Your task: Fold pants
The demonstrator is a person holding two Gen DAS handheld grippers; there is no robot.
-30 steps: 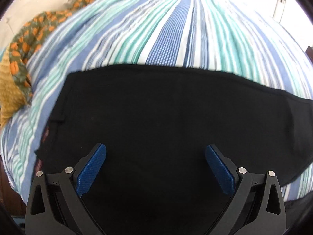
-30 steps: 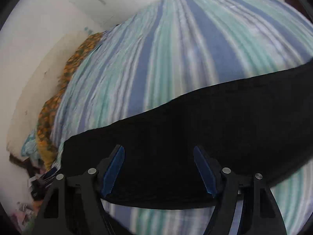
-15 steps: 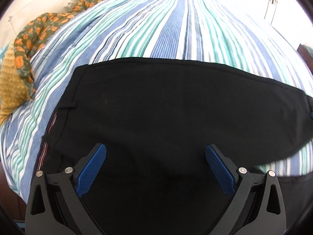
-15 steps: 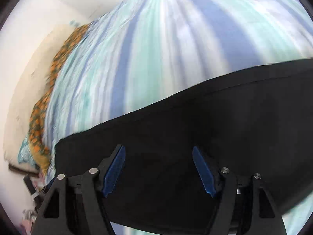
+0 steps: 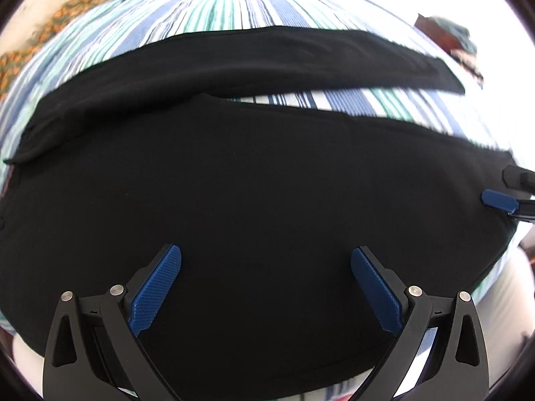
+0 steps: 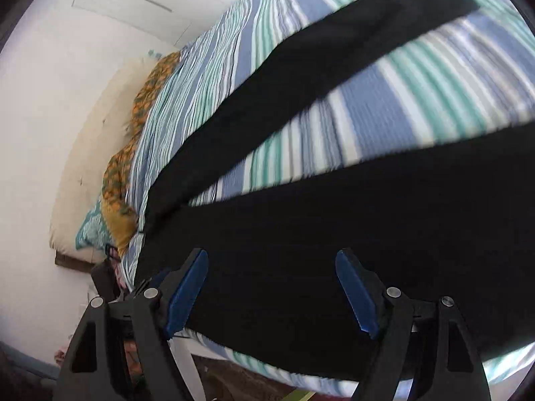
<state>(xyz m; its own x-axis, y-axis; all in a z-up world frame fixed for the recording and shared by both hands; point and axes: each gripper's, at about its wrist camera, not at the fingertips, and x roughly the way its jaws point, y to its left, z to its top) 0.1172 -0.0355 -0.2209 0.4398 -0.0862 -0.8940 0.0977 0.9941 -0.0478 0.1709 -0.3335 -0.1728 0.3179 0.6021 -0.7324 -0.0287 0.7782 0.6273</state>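
Black pants [image 5: 267, 173] lie spread on a striped bed, their two legs parted by a wedge of sheet. The far leg [image 5: 284, 56] runs across the top of the left wrist view. My left gripper [image 5: 265, 254] hangs open over the near leg, nothing between its blue pads. A blue fingertip of the right gripper [image 5: 500, 199] shows at the right edge, by the near leg's end. In the right wrist view the pants [image 6: 334, 214] fill the lower half and the far leg [image 6: 301, 77] slants up to the right. My right gripper [image 6: 272, 255] is opening above the fabric, holding nothing.
The bed sheet [image 6: 401, 100] has blue, teal and white stripes. An orange patterned cloth [image 6: 147, 93] and a teal pillow [image 6: 90, 230] lie at the bed's head by a cream headboard [image 6: 87, 153]. Dark wooden furniture [image 5: 444, 33] stands beyond the bed. The bed's near edge [image 6: 254, 364] is just under my right gripper.
Both grippers have slid sideways along the pants. The split between the two legs has come into view. The right gripper's fingertip now shows in the left wrist view, and its jaws stand a little wider.
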